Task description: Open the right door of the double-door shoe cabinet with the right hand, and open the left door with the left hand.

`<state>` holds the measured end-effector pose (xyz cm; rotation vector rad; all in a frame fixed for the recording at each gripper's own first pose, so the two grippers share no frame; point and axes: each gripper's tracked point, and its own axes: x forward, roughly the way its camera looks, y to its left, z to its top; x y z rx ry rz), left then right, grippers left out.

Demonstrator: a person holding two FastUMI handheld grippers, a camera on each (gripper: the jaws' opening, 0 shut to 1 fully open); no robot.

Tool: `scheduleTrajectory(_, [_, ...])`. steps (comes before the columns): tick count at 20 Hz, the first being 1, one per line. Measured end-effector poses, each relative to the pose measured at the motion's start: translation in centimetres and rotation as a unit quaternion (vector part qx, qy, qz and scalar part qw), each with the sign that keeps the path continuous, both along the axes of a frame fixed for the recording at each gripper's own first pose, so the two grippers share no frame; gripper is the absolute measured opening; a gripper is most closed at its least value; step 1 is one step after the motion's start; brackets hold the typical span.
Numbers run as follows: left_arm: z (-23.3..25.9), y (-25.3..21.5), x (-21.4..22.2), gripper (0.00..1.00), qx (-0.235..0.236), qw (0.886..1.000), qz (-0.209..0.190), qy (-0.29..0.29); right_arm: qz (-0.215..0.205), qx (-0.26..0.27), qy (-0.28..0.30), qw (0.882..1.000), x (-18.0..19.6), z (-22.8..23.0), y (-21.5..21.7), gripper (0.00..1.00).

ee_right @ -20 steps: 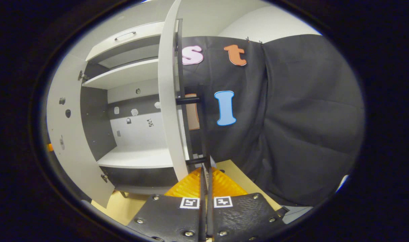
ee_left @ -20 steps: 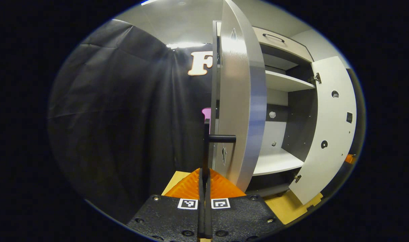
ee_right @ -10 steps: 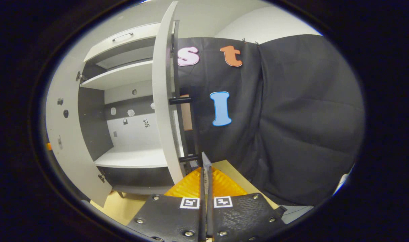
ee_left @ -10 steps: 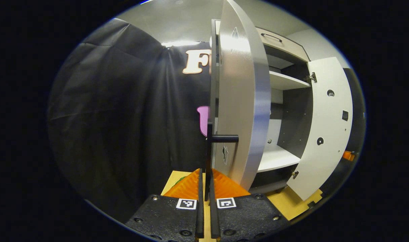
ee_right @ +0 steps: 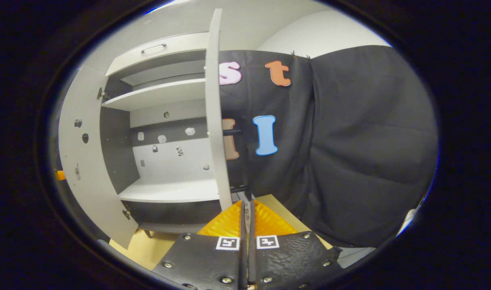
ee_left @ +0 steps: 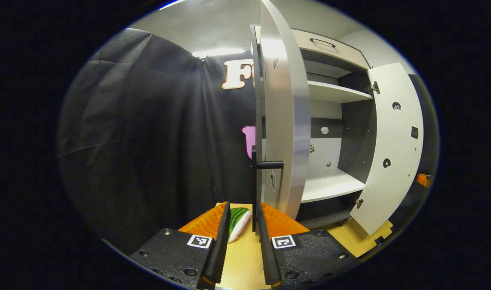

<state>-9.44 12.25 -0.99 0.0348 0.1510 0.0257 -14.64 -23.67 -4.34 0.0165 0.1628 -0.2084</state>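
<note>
Left gripper view looks along the left tongs, whose fingers stand apart with a clear gap between them, clamped on nothing. The dark bar handle of the left door stands upright just beyond the fingertips, between their lines, and whether either finger touches it cannot be told. That door is swung wide, edge-on to the camera. Past it the shoe cabinet lies open — white shelves, a dark back panel — and the right door stands swung out on the far side, its hinges showing. A drawer with a handle sits above the shelves. On the wooden floor between the fingers lies a small green-and-white striped object.

Right gripper view shows the right tongs with the fingers drawn together, only a thin slit between them. The lower end of the right door's dark handle stands just at the fingertips — whether the fingers pinch it cannot be told. The right door is edge-on here too, swung fully out, and the left door stands open across the cabinet interior.
</note>
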Motion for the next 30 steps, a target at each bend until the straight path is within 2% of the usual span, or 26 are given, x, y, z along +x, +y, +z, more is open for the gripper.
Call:
scheduleTrajectory(5, [1.3,-2.2,-2.0,0.4,-0.034,0.999,-0.014,-0.004,0.037,0.011,-0.007,0.999,-0.1,1.2,4.1,0.01])
scheduleTrajectory(8, [2.2,-3.9,-2.7,0.39,-0.022,0.999,-0.033,-0.014,0.061,0.012,-0.015,0.998,0.1,2.1,6.7,0.01])
scheduleTrajectory(14, [3.0,-9.8,-2.9,0.39,-0.055,0.993,-0.099,-0.026,0.114,-0.018,-0.015,0.993,1.9,2.3,12.1,0.01])
scheduleTrajectory(19, [3.3,-13.5,-1.4,0.39,-0.052,0.988,-0.139,-0.034,0.144,-0.017,-0.036,0.989,3.1,4.3,16.5,0.01])
scheduleTrajectory(22, [3.7,-16.0,-0.1,0.39,-0.042,0.984,-0.165,-0.049,0.155,-0.014,-0.066,0.986,3.5,6.7,17.6,0.01])
scheduleTrajectory(23, [3.8,-16.6,0.3,0.39,-0.034,0.984,-0.169,-0.053,0.156,-0.013,-0.073,0.985,3.5,7.4,17.8,0.05])
scheduleTrajectory(24, [4.0,-17.2,0.6,0.39,-0.028,0.983,-0.174,-0.058,0.158,-0.011,-0.079,0.984,3.5,8.0,18.1,0.01])
scheduleTrajectory(25, [4.3,-17.9,0.9,0.39,-0.025,0.982,-0.179,-0.061,0.159,-0.007,-0.084,0.984,3.5,8.5,18.2,0.01])
scheduleTrajectory(26, [4.5,-18.7,1.2,0.39,-0.024,0.98,-0.184,-0.065,0.161,-0.002,-0.089,0.983,3.6,8.9,18.4,0.04])
scheduleTrajectory(30, [5.0,-20.9,2.1,0.39,-0.033,0.977,-0.198,-0.069,0.161,0.008,-0.095,0.982,3.8,9.6,18.4,0.05])
